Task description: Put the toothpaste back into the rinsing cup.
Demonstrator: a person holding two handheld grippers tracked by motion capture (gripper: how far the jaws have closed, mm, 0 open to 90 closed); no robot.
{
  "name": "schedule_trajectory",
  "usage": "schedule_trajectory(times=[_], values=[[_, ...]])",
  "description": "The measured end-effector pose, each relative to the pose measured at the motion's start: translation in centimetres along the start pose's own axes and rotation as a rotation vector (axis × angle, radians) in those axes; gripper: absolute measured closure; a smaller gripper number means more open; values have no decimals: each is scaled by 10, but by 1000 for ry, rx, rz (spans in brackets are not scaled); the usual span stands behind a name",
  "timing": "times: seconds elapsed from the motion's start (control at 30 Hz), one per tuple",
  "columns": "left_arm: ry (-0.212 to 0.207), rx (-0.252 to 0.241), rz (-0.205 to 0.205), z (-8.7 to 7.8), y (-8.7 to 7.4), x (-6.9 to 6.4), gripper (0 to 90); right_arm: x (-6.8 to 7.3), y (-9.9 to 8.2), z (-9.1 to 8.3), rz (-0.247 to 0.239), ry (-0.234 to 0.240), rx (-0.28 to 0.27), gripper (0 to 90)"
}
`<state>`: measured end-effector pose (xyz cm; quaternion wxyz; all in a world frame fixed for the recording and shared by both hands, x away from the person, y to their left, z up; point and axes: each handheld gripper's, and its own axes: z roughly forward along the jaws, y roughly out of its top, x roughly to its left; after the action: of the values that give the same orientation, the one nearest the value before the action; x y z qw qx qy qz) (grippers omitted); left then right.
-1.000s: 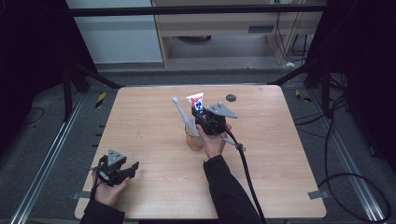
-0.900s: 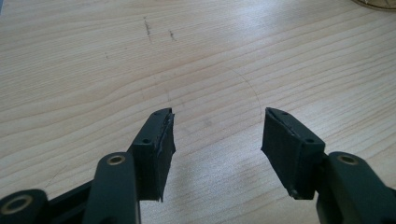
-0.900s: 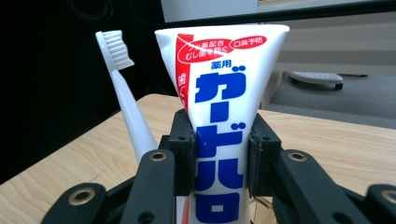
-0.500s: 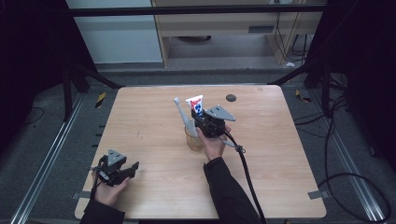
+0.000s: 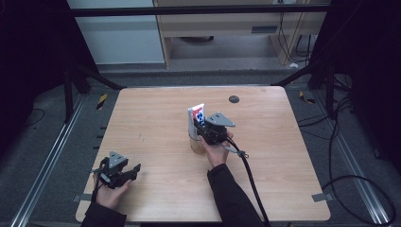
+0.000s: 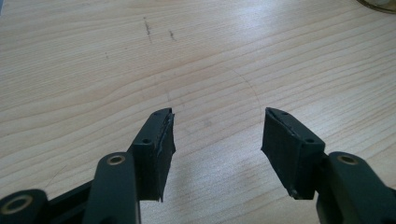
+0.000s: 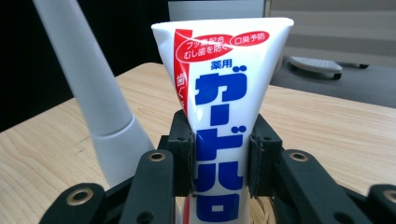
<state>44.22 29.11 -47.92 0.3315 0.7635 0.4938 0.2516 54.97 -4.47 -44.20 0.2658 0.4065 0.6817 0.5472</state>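
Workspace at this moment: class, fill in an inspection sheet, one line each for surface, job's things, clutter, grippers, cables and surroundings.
Surface: wooden table, light grain, a few faint dark marks in the left gripper view.
Job's things: toothpaste tube, white with blue and red print, upright with its flat crimped end up; a white handle leans beside it; both stand in a cup near the table's middle.
Clutter: small dark round disc near the far edge.
Grippers: right gripper shut on the toothpaste tube, pads on both its sides; left gripper open over bare wood at the near left corner.
Cables: a black cable trails from the right gripper; more lie on the floor at right.
Surroundings: dark frame posts, floor rails, cabinets behind.
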Motion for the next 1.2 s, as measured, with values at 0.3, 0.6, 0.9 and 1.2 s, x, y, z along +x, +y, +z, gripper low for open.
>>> schedule_trajectory(times=[0.3, 0.6, 0.9, 1.2], values=[[-1, 2, 0, 0, 0, 0, 430, -6, 2, -4, 5, 7, 59, 557], [-2, 4, 0, 1, 0, 0, 430, -10, 3, -11, 9, 23, 96, 436], [-1, 7, 0, 1, 0, 0, 429, -12, 13, -29, -10, 22, 135, 251], [-4, 13, 1, 1, 0, -1, 426, -25, 11, -64, -31, 36, 214, 155]])
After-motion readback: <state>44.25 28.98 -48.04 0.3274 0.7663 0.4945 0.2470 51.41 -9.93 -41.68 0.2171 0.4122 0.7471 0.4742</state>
